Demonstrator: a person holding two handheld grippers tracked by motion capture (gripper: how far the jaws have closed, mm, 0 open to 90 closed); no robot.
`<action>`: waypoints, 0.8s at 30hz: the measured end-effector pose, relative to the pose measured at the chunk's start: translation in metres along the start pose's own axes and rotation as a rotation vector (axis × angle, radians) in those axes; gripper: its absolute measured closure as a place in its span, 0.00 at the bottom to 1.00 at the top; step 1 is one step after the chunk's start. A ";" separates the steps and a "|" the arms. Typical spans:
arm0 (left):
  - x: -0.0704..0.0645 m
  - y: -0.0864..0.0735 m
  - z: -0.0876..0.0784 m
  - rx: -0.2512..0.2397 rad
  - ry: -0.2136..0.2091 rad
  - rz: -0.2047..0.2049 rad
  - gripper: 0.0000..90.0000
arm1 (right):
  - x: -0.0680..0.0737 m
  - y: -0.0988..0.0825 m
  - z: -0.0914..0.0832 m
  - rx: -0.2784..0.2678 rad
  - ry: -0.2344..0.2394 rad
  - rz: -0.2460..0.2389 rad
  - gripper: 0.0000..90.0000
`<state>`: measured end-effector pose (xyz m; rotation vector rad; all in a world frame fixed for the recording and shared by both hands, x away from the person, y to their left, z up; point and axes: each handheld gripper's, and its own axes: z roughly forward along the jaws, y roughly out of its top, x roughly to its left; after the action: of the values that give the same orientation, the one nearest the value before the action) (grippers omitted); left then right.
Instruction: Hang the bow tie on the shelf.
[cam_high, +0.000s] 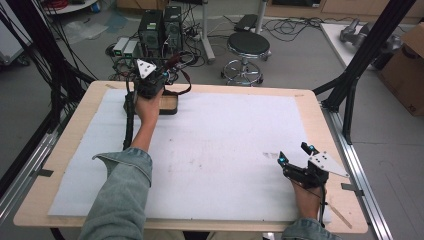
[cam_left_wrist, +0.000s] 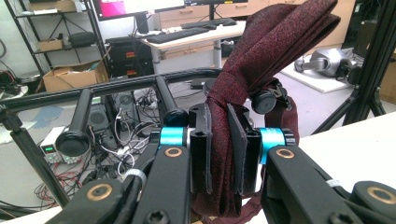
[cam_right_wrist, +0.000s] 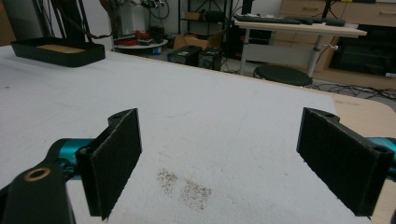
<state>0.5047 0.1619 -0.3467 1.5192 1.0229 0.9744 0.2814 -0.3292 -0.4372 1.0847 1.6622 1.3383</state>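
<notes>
A dark red necktie (cam_left_wrist: 275, 42) is pinched between the pads of my left gripper (cam_left_wrist: 219, 154), folded and rising above the jaws, with its lower part hanging below them. In the high view the left gripper (cam_high: 150, 80) is held at the table's far left, over a shallow black tray (cam_high: 170, 106), and the necktie (cam_high: 181, 75) loops out to its right. My right gripper (cam_high: 295, 153) rests near the front right of the table. Its jaws stand wide open over the bare white mat (cam_right_wrist: 233, 116), the right gripper (cam_right_wrist: 233, 163) holding nothing. The black tray (cam_right_wrist: 58, 53) lies far off to its left.
A white mat (cam_high: 225, 150) covers most of the wooden table. A faint dark smudge (cam_right_wrist: 184, 186) marks the mat below the right jaws. Beyond the far edge are a round stool (cam_high: 247, 47), computer towers (cam_high: 160, 30) and cables on the floor. Black frame posts (cam_high: 370, 45) stand at the right.
</notes>
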 end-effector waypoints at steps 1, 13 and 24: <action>0.000 0.000 0.000 0.002 -0.001 0.000 0.88 | 0.000 0.000 0.000 -0.001 0.000 0.001 0.14; -0.003 -0.005 0.002 0.035 0.008 0.029 0.82 | 0.000 0.000 0.000 -0.001 0.000 0.000 0.14; -0.001 -0.008 0.000 0.054 0.004 0.041 0.76 | 0.000 0.000 0.000 -0.001 -0.001 -0.001 0.14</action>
<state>0.5034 0.1620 -0.3548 1.5886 1.0318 0.9864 0.2816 -0.3294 -0.4372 1.0837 1.6607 1.3378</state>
